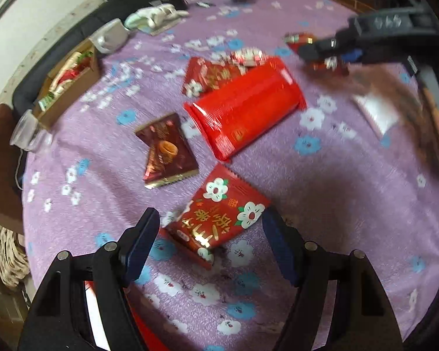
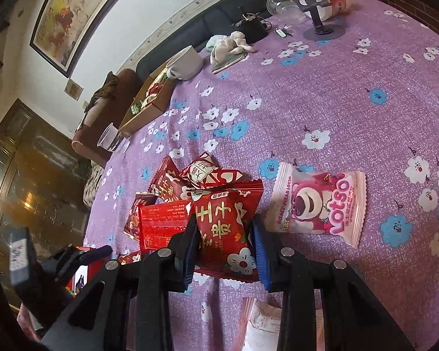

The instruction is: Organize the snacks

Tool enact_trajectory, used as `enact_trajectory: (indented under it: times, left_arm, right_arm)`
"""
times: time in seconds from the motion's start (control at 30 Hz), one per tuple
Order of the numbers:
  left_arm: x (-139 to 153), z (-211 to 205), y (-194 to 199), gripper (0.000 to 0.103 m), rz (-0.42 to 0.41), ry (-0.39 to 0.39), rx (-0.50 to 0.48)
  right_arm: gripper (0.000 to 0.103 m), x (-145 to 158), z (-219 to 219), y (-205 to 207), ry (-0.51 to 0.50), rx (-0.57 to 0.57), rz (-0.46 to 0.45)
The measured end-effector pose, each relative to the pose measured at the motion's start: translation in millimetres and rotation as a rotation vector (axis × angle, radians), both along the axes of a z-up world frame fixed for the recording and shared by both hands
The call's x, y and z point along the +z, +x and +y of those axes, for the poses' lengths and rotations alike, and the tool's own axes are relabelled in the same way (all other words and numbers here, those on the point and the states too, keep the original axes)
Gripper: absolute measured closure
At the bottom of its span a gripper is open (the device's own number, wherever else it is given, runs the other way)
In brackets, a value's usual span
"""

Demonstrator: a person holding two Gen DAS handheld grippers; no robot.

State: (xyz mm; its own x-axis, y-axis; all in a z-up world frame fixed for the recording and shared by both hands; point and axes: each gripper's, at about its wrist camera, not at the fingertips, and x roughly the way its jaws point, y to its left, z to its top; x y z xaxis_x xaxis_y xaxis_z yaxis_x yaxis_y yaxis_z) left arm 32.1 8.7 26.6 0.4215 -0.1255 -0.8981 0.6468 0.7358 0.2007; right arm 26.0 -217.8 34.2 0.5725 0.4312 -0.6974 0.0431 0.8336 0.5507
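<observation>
Several snack packets lie on the worktop (image 2: 351,93), which is covered with a purple cloth printed with white and blue flowers. The right gripper (image 2: 224,242) has its jaws clenched on a red flower-printed snack packet with gold characters (image 2: 222,228); the blue pads press it from both sides. Just beside it on one side lies a pink and white Lotso bear snack packet (image 2: 316,204), and on the other side a small heap of red packets (image 2: 172,204), touching each other.

The left gripper (image 1: 210,242) hangs low over the cloth with its jaws released and wide apart. Between them, not touched by either pad, lies a second red packet with white flowers (image 1: 219,216). Near it are a dark brown foil packet with a pastry picture (image 1: 166,152) and a large bright red ribbed plastic pouch (image 1: 245,108).

At the far edge of the worktop stands an open brown cardboard box (image 2: 145,108) with some red and green packets inside. Next to the box are a white ceramic mug (image 2: 185,63) and a clear plastic cup (image 2: 111,140).
</observation>
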Motion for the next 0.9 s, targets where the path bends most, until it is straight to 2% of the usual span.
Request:
enact_trajectory:
  times: [0.13,0.23,0.33,0.4,0.53,0.7,0.9]
  left_arm:
    - [-1.0,5.7,5.1,0.030,0.023,-0.055,0.009]
    - [-1.6,5.1,1.4,0.032,0.009,-0.064,-0.009]
    - [0.7,1.0,-2.2,0.049,0.021,-0.063,-0.016]
    - [1.5,-5.0,-7.9,0.066,0.024,-0.056,-0.034]
    - [2.4,-11.2,-15.1,0.071,0.012,-0.039,-0.001]
    - [4.0,-10.7,-29.2,0.071,0.023,-0.144,0.077]
    - [11.3,7.6,-36.6,0.074,0.048,-0.371,0.240]
  right_arm:
    - [0.068,-1.3,-1.4,1.2,0.006,-0.005,0.003]
    - [0.068,-1.3,-0.9,1.4,-0.003,-0.009,0.003]
    - [0.068,-0.1,0.4,0.8,-0.007,-0.010,-0.003]
    - [0.068,0.3,0.8,0.5,-0.007,-0.010,-0.005]
    - [0.068,0.5,1.0,0.6,-0.012,-0.013,-0.006]
    - [0.068,2.0,1.1,0.2,-0.020,-0.016,-0.014]
    - [0.068,5.5,3.0,-2.0,-0.001,-0.002,-0.034]
